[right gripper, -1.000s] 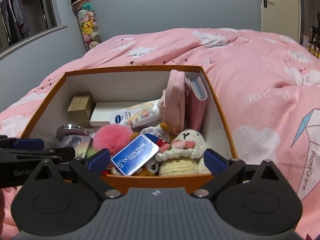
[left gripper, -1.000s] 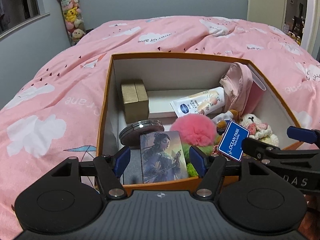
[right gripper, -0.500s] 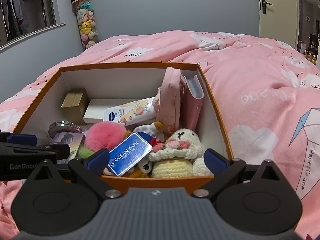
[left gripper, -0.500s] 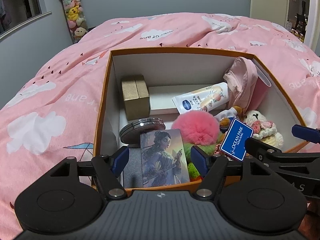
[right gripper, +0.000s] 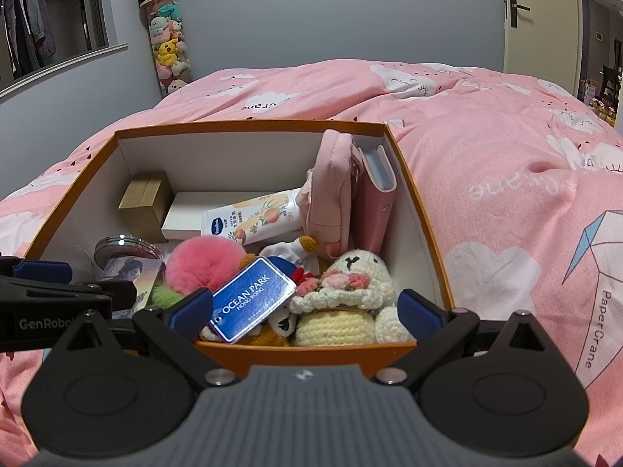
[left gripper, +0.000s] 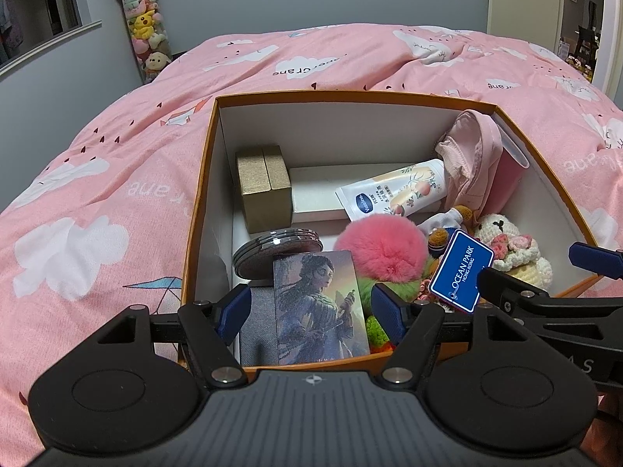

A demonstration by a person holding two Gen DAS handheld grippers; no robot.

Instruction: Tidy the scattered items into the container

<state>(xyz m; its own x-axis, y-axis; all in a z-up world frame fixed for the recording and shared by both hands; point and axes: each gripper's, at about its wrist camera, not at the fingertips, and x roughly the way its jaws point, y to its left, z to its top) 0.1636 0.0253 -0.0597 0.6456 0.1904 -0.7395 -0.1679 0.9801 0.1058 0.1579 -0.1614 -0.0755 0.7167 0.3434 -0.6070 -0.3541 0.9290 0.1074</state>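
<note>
On the pink cloud-print duvet (left gripper: 97, 202) sits the orange box (left gripper: 196, 210), and nothing loose shows on the bedding around it in either view, so the tidying looks all but done. At the box's left stand a gold gift box (left gripper: 264, 186) and, nearer, a round compact mirror (left gripper: 278, 251) with a picture card (left gripper: 317, 307) leaning over it. The left gripper (left gripper: 311, 311) hangs at the near rim with its blue pads spread wide on either side of that card, touching nothing. Behind lies a flat white box (left gripper: 315, 194) with a lotion tube (left gripper: 393, 190) across it. In the middle rest a pink pompom (left gripper: 383, 251) and a blue Ocean Park tag (right gripper: 253, 299) on a heap of small plush charms. Further right sits a crocheted bunny (right gripper: 346, 299), with a pink pouch (right gripper: 331, 194) and a pink notebook (right gripper: 377, 198) upright against the right wall. The right gripper (right gripper: 303, 309) is likewise spread and empty, its pads either side of the tag and the bunny.

The step in hand reads as a last check and withdrawal. To do it well, lift both tools straight up and back, pads kept apart, so neither catches the tag's cord or tips the leaning card. Scan the bedding beyond the rims for strays. The heap near the front rim rides high; a gentle press inward would settle it.
</note>
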